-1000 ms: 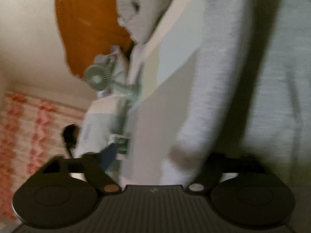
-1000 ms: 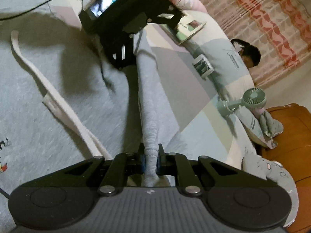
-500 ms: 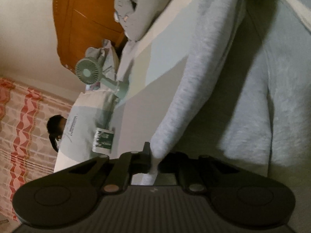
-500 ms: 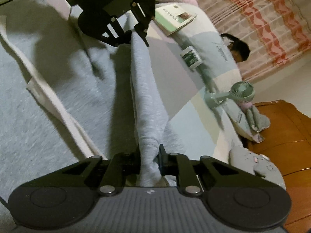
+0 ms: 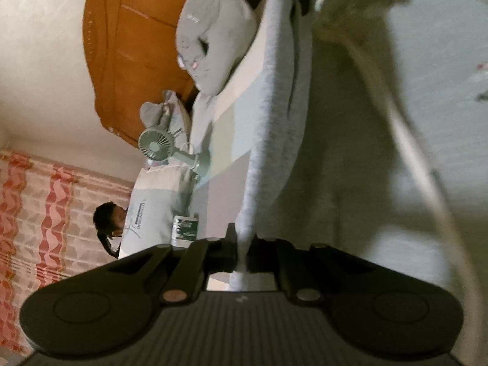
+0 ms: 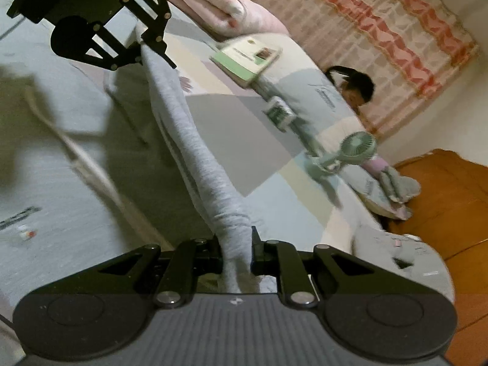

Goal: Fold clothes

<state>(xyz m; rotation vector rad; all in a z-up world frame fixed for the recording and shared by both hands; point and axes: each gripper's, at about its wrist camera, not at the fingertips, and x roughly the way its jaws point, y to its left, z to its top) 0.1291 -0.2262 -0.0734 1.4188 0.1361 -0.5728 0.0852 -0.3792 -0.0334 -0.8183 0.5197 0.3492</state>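
A light grey garment (image 6: 195,155) with a pale drawstring (image 6: 88,164) lies spread on the bed. One edge of the grey garment (image 5: 274,128) is lifted into a taut ridge between both grippers. My left gripper (image 5: 242,244) is shut on one end of that ridge. My right gripper (image 6: 236,247) is shut on the other end. In the right wrist view the left gripper (image 6: 141,52) shows at the top left, pinching the far end of the fold. The rest of the garment lies flat under the ridge.
A patchwork bedsheet (image 6: 244,128) lies beside the garment. On it are a green book (image 6: 247,58), a small box (image 6: 277,113), a clip fan (image 6: 353,146), a grey pillow (image 5: 213,45) and a pink folded blanket (image 6: 219,9). A person (image 6: 353,88) sits past the bed near the red-patterned curtain (image 6: 381,24).
My left gripper went from open beside the garment edge to shut on it. Both grippers have lifted the edge and the ridge has stretched out longer between them.
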